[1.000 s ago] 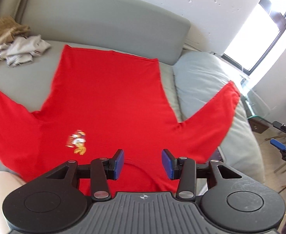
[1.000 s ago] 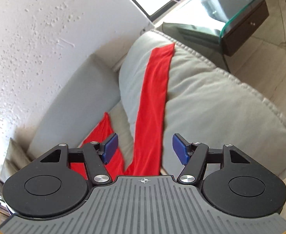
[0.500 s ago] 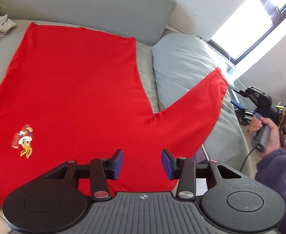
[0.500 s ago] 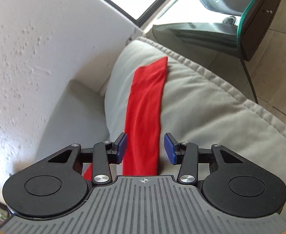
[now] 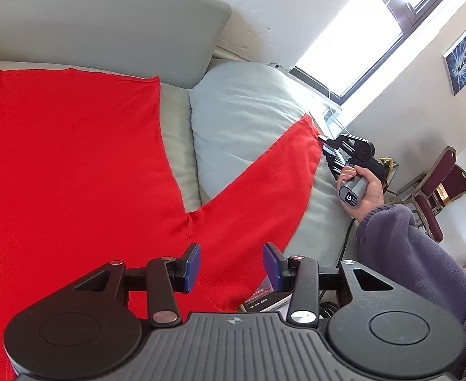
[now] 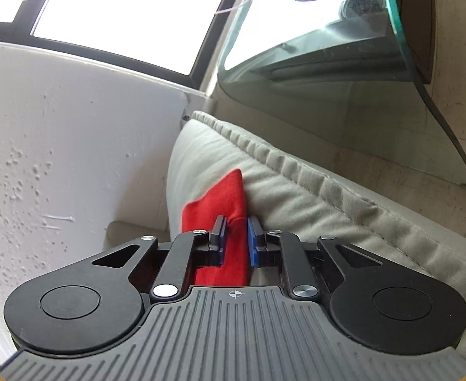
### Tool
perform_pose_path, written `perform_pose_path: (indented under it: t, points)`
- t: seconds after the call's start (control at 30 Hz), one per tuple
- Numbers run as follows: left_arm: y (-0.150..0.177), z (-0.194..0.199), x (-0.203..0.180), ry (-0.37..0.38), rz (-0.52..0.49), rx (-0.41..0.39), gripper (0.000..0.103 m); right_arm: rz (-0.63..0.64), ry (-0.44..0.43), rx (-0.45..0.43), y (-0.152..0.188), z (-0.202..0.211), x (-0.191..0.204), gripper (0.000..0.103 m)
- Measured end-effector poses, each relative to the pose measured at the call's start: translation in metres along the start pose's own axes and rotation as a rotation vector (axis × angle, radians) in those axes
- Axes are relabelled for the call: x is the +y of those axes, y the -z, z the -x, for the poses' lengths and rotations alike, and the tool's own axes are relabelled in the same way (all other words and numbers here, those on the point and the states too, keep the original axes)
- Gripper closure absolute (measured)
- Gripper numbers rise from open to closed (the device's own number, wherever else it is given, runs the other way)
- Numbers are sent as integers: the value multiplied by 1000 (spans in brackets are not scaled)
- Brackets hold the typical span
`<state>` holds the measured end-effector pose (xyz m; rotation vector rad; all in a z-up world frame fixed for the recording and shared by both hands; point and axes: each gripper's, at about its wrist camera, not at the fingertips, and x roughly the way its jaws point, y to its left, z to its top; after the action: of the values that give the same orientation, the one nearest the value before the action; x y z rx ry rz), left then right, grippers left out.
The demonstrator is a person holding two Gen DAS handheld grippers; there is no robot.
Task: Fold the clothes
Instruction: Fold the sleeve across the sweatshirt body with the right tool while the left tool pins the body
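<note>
Right wrist view: right claw (image 6: 236, 238) closes on the sleeve end (image 6: 223, 197) of the red shirt (image 5: 74, 165), spread flat on the sofa (image 5: 248, 111). Left claw (image 5: 231, 265) is open at lower centre. Likely next: fold the sleeve inward.

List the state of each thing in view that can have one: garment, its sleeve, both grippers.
red shirt: spread flat on the sofa, unfolded, print side up.
sleeve: stretched out over the sofa's arm cushion, its cuff between the right gripper's pads.
right gripper: nearly closed around the cuff; firm clamp not certain.
left gripper: open, empty, above the shirt.
</note>
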<state>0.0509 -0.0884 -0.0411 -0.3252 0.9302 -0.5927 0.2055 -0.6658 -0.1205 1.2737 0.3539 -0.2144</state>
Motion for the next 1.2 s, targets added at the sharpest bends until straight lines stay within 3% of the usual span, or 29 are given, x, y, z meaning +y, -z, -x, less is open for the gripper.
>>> perform_pose_path:
  t: [0.17, 0.37, 0.47, 0.6, 0.8, 1.0, 1.07, 1.13, 1.2]
  points:
    - [1, 9, 3, -7, 15, -32, 62, 183, 105, -32, 0, -3, 41, 94]
    - [4, 24, 8, -15, 36, -77, 62, 522, 164, -56, 35, 35, 136, 95]
    - [10, 51, 20, -45, 52, -137, 62, 771, 210, -72, 83, 62, 196, 95]
    - [21, 95, 50, -135, 103, -236, 62, 1112, 185, -86, 182, 108, 261, 95]
    - [50, 177, 122, -306, 299, -391, 62, 1442, 82, -50, 352, 131, 286, 95]
    - [81, 235, 173, -378, 487, -506, 62, 1555, 16, 128, 528, 143, 250, 95]
    - [88, 244, 181, -393, 518, -522, 62, 1591, 12, 271, 578, 140, 230, 95]
    - [93, 246, 188, -373, 550, -522, 62, 1663, 3, 479, 620, 138, 207, 94]
    - [95, 244, 193, -342, 574, -509, 62, 1732, -12, 633, 642, 145, 189, 73]
